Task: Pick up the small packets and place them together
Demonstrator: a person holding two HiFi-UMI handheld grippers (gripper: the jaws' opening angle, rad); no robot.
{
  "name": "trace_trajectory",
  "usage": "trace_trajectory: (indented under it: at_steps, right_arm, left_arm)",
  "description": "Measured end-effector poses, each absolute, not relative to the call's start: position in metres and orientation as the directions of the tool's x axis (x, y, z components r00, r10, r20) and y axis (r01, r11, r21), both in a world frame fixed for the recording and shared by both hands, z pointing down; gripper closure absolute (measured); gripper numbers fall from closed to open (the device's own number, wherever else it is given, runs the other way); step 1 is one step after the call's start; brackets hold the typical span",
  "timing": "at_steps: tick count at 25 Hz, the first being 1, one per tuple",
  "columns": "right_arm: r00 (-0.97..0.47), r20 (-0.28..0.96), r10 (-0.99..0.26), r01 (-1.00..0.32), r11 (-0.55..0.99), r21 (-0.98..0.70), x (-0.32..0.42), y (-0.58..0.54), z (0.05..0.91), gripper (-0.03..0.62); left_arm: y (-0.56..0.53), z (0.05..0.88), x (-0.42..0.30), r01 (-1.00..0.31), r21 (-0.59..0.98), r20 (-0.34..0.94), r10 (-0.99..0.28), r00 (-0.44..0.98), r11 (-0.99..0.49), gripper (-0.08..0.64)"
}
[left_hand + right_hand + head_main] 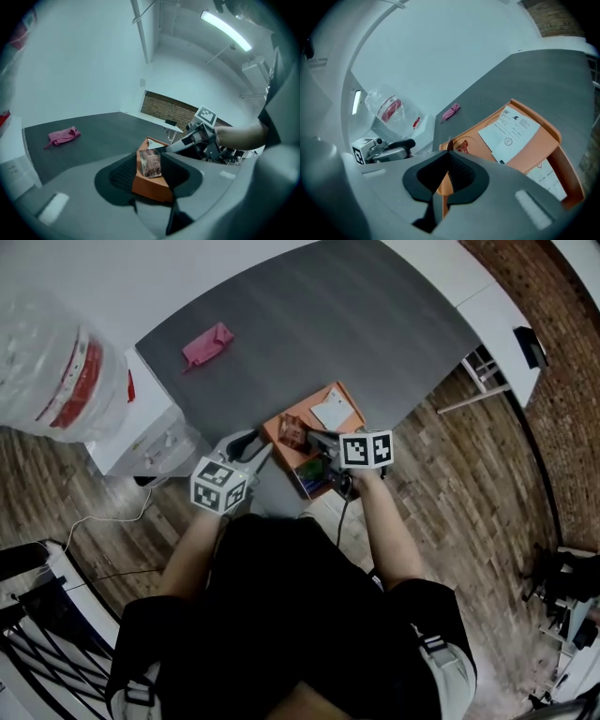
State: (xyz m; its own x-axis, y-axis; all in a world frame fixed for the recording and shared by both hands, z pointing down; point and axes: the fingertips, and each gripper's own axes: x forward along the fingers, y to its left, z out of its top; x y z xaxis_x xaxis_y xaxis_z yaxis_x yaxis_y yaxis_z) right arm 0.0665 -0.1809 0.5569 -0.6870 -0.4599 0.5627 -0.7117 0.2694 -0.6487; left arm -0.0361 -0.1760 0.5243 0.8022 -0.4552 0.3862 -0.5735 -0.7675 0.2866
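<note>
A small clear packet (151, 161) with reddish-brown contents stands upright between the pads of my left gripper (150, 172), which grip it over the near corner of an orange tray (152, 187). From above, the packet (292, 432) sits at the tray's (352, 413) left corner, at the tip of the left gripper (269, 447). My right gripper (313, 436) reaches over the tray from the right. Its jaws are shut with nothing between them (445, 164). Just beyond them lies the packet (462, 146). A white printed slip (513, 133) lies on the tray.
A pink cloth (207, 343) lies at the far left of the dark grey table (356, 324). Colourful items (314, 474) sit under the tray at the table's near edge. A water bottle (56, 371) stands on a white cabinet (141, 442) to the left.
</note>
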Motion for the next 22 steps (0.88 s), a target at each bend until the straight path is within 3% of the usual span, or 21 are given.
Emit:
trace_trajectory:
  at_steps: [7, 15, 22]
  right_arm:
    - [-0.601, 0.598, -0.53, -0.779, 0.222, -0.586, 0.072, -0.191, 0.571, 0.584]
    - [-0.546, 0.629, -0.554, -0.833, 0.275, -0.481, 0.073, -0.194, 0.574, 0.42]
    - [-0.491, 0.616, -0.616, -0.871, 0.341, -0.354, 0.093, -0.193, 0.551, 0.403]
  left_arm:
    - [-0.174, 0.532, -0.027, -0.549, 0.284, 0.409, -0.418, 0.811, -0.786, 0.405]
    - [-0.176, 0.534, -0.02, -0.528, 0.281, 0.422, -0.391, 0.818, -0.801, 0.405]
    - [-0.181, 0.526, -0.005, -0.504, 0.283, 0.375, -0.39, 0.841, -0.816, 0.405]
